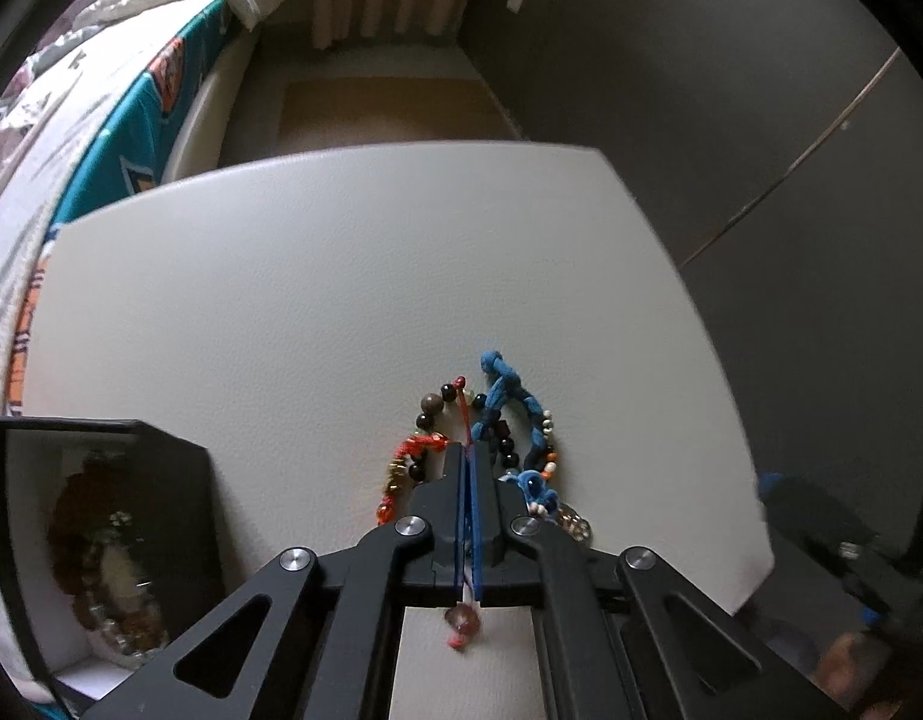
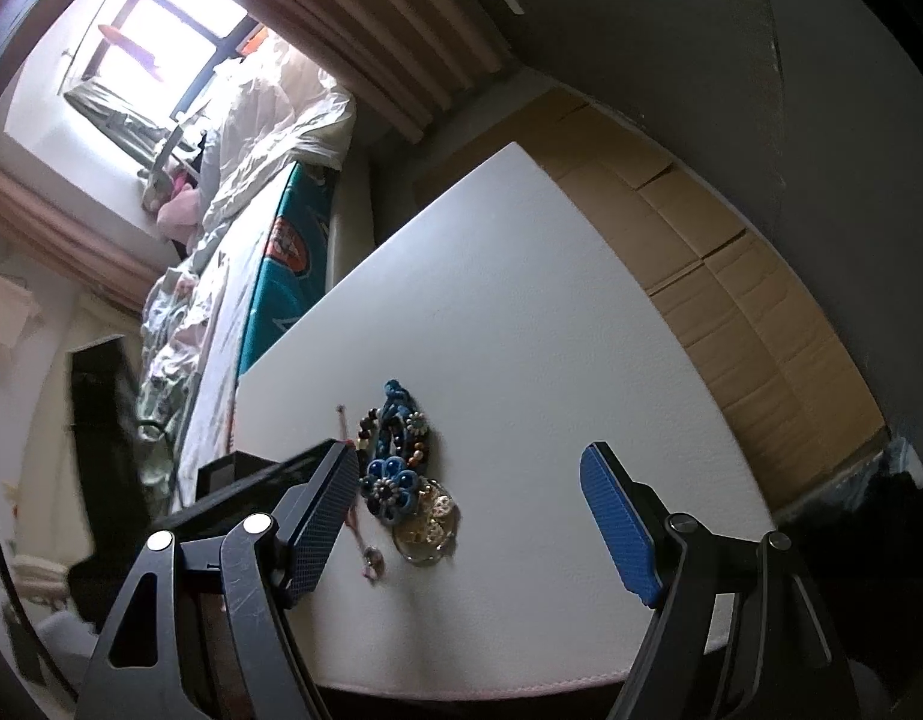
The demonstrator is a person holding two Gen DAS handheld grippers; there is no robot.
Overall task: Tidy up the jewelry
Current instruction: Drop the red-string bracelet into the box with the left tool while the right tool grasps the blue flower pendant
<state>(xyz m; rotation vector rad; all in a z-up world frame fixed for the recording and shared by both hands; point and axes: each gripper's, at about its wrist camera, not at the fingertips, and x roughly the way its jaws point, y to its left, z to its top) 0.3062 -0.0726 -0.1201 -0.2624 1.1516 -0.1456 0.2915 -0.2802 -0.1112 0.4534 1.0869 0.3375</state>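
Jewelry lies in a small pile on the white table (image 1: 281, 276), toward its near edge, with an open black box (image 1: 101, 540) just left of it already holding a beaded piece on its pale lining. In the pile, the blue knotted cord (image 1: 509, 396) is the bulkiest item, dark beads (image 1: 428, 414) curl beside it, and gold filigree discs (image 2: 428, 525) sit at the near end. The left gripper (image 1: 466, 456) is pressed together on a thin red cord (image 1: 463, 411), a small bead hanging behind its jaws. The right gripper (image 2: 467, 480) hovers over the pile with its jaws spread wide, touching nothing. My read: the red cord is being drawn out for the box. Lift it slowly and straight, since it crosses the beads and may drag them; the right gripper could pin the blue cord if the tangle follows
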